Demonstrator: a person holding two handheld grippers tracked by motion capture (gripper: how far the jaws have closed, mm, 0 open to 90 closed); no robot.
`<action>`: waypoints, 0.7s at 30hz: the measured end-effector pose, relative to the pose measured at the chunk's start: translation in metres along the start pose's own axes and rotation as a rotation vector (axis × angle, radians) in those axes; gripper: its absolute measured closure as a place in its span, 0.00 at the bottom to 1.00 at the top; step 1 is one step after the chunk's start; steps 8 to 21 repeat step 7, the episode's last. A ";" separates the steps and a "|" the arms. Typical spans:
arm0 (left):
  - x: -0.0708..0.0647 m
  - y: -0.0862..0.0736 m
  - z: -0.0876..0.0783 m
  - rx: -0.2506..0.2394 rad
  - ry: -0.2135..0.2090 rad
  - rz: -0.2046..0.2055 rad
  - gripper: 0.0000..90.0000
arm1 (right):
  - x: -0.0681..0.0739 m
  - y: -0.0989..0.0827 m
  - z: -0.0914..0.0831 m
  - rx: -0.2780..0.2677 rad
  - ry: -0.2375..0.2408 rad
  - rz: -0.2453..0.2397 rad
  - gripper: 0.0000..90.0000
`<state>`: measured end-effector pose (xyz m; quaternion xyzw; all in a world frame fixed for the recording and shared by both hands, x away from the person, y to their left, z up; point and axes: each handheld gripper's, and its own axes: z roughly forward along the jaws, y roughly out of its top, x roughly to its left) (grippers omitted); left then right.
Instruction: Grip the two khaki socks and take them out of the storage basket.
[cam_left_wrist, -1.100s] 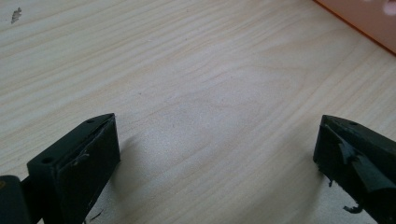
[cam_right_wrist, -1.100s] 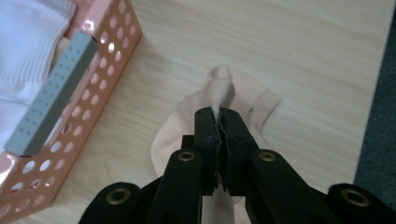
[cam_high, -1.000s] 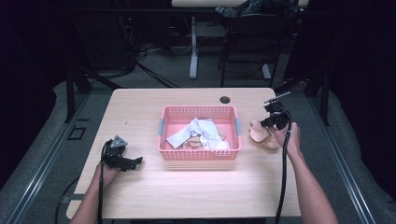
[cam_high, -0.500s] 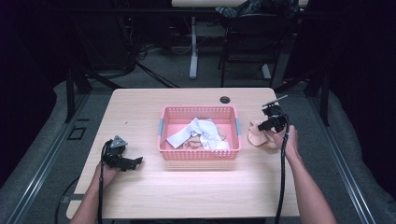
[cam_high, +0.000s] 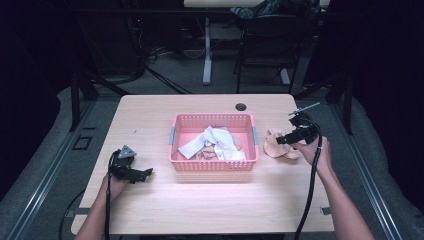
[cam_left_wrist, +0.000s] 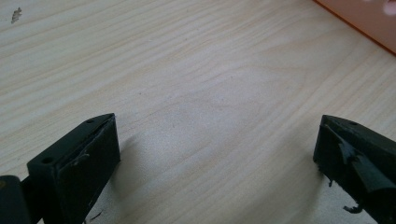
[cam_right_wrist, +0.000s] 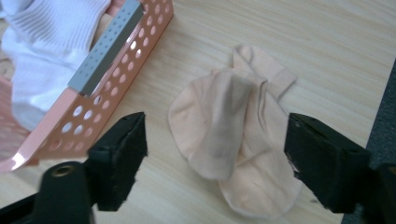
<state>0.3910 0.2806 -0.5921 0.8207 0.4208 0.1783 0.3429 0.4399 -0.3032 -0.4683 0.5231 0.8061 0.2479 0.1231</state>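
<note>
A pair of beige socks (cam_high: 276, 146) lies crumpled on the table just right of the pink basket (cam_high: 212, 118). My right gripper (cam_high: 281, 141) hovers over the socks. Its jaws have just been opening, and in the right gripper view they stand wide on either side of the beige socks (cam_right_wrist: 233, 126) without pressing on them, so the right gripper (cam_right_wrist: 215, 154) is open. White socks (cam_high: 212, 142) and some beige ones lie in the basket. My left gripper (cam_high: 145, 173) rests open near the table's front left, its jaws (cam_left_wrist: 217, 154) apart over bare wood.
The basket's perforated wall with a grey handle (cam_right_wrist: 107, 46) is close to the left of the right jaws. A round cable hole (cam_high: 241, 106) sits at the table's far edge. The table's right edge runs close beside the beige socks.
The right gripper has shifted a little to the right and toward the person, just above the beige socks. The left hand and gripper have not moved.
</note>
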 end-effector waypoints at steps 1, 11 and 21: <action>0.000 0.000 0.000 0.000 0.001 0.000 0.00 | 0.000 -0.002 -0.004 -0.002 -0.002 -0.004 0.18; 0.000 0.000 0.000 0.000 0.000 0.000 0.00 | -0.006 -0.018 -0.018 -0.016 -0.009 0.001 0.15; 0.000 0.000 0.000 0.000 0.000 0.000 0.00 | -0.006 -0.018 -0.018 -0.016 -0.009 0.001 0.15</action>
